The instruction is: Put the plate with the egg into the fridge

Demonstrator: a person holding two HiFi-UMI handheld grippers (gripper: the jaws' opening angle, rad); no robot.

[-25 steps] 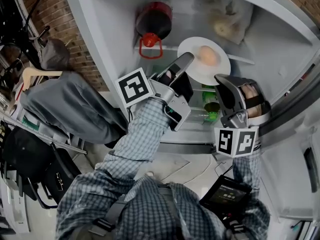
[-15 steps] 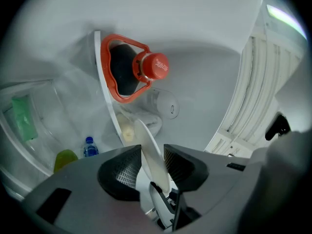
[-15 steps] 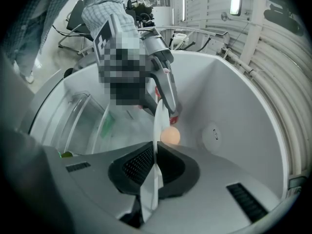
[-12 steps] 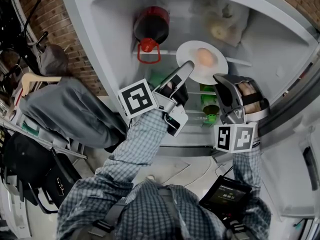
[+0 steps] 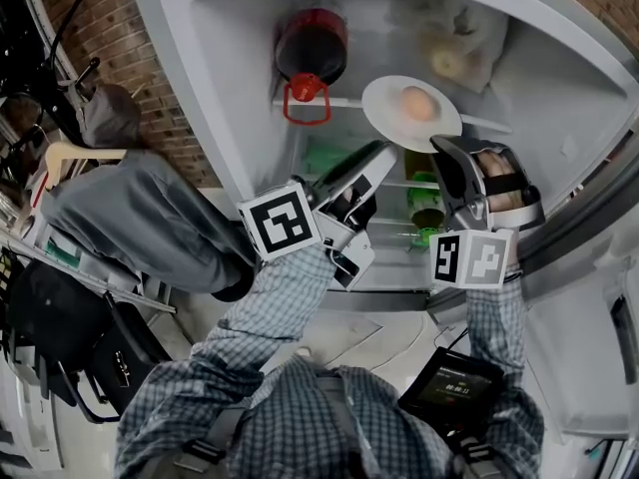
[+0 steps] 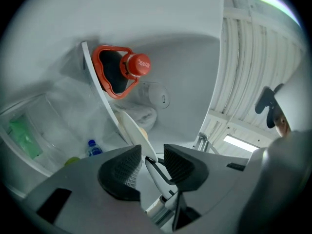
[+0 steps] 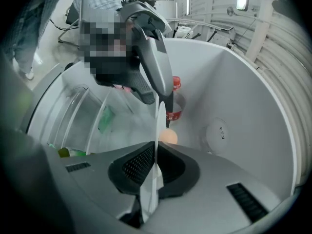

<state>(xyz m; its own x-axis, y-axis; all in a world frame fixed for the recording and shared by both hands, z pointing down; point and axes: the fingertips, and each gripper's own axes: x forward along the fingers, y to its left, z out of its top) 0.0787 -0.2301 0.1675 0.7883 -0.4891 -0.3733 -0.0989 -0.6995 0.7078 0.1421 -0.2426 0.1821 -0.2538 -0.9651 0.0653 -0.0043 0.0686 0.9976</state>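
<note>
A white plate (image 5: 394, 128) with a brown egg (image 5: 419, 103) on it is held level at the fridge's upper glass shelf (image 5: 479, 121). My right gripper (image 5: 451, 153) is shut on the plate's near rim. In the right gripper view the plate (image 7: 157, 145) runs edge-on between the pads, with the egg (image 7: 168, 136) beyond. My left gripper (image 5: 371, 163) hangs just below and left of the plate, open. In the left gripper view the plate's rim (image 6: 132, 129) lies just ahead of the gap of the left gripper (image 6: 152, 156), touching neither pad.
A dark bottle with a red cap (image 5: 310, 48) and a red carry ring (image 5: 307, 100) lies on the shelf left of the plate. A bag of food (image 5: 454, 53) sits behind it. Green bottles (image 5: 424, 203) stand on a lower shelf. The fridge door (image 5: 589, 267) is at right.
The left gripper has let go of the plate's left rim, opened, and dropped back down and towards me. The right gripper still holds the plate, now slightly further right.
</note>
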